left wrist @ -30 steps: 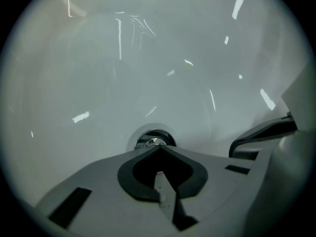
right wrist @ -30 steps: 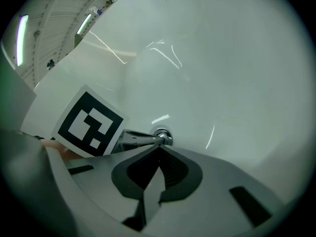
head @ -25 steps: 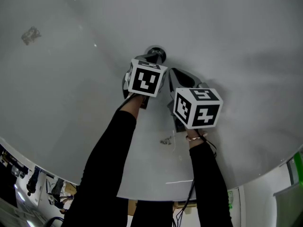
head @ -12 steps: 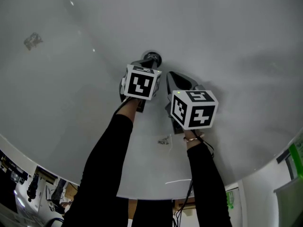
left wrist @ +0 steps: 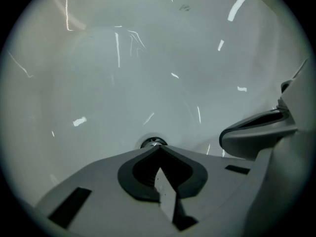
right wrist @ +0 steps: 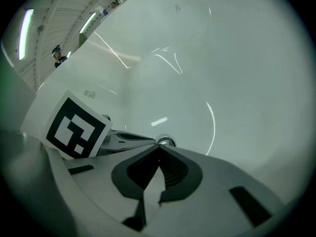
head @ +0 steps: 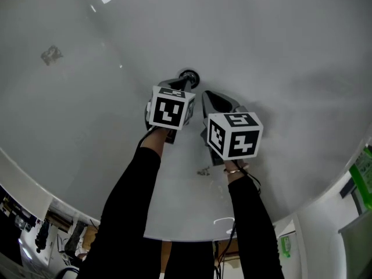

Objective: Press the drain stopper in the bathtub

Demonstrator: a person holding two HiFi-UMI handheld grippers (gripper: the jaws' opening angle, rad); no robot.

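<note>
Drain stopper point(head: 189, 76) sits low in the white bathtub point(head: 273, 34), a small round metal fitting with a dark ring around it, just ahead of both tools. The tub's smooth glossy walls fill nearly all of each view and carry streaks of reflected light. Inside it there is little else: one grey smudge point(head: 51, 54) far off on the left wall and another small mark point(head: 203, 171) on the near slope, between the two forearms.

Two arms in black sleeves point(head: 131, 202) reach down over the near rim, side by side. The left gripper point(head: 183, 85) points forward with its marker cube on top, and its tip lies at the stopper's near edge; whether it bears on the metal cannot be told. Its jaws are closed, tips together, with nothing between them. The right gripper point(head: 207, 95) lies just beside it, tip near the stopper but short of it, jaws likewise closed and empty.

From the right gripper view, the stopper point(right wrist: 166, 142) shows as a shiny chrome knob just past the meeting jaw tips.
</note>
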